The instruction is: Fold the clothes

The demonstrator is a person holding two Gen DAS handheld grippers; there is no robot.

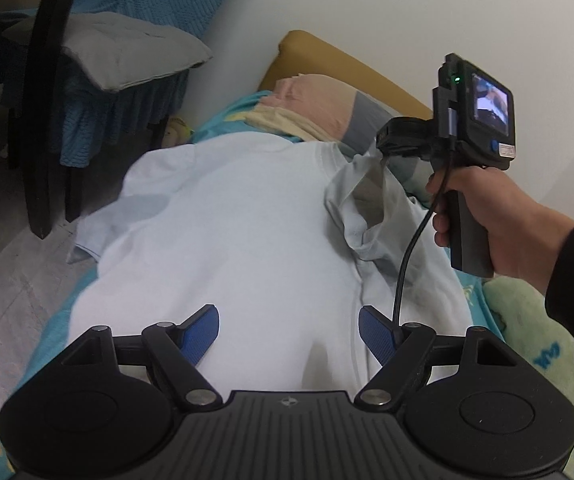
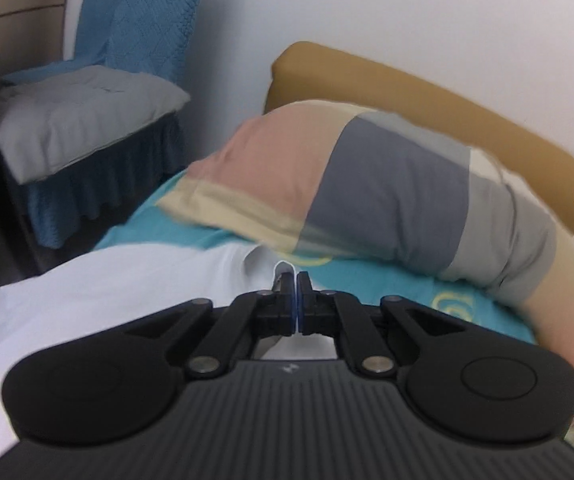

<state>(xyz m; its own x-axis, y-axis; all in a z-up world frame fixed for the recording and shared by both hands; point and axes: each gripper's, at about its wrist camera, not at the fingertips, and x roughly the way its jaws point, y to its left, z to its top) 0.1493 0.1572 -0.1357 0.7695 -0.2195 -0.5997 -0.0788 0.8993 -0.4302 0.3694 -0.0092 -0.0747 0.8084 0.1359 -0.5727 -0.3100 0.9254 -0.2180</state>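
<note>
A pale blue T-shirt (image 1: 239,224) lies spread on a bed with a teal sheet (image 1: 53,332). My left gripper (image 1: 289,334) is open, its blue pads (image 1: 203,336) hovering just above the shirt's lower part. My right gripper (image 1: 379,152) is shut on the shirt's right sleeve (image 1: 361,200) and holds it lifted off the bed. In the right wrist view the right gripper (image 2: 295,280) is shut with a bit of pale fabric (image 2: 283,269) pinched between the jaws, and the shirt (image 2: 107,292) stretches to the left.
A striped pink, grey and cream pillow (image 2: 367,184) lies at the head of the bed against a mustard headboard (image 2: 467,120). A chair with blue cover and grey cushion (image 1: 123,56) stands left of the bed. A green patterned blanket (image 1: 535,340) lies at the right.
</note>
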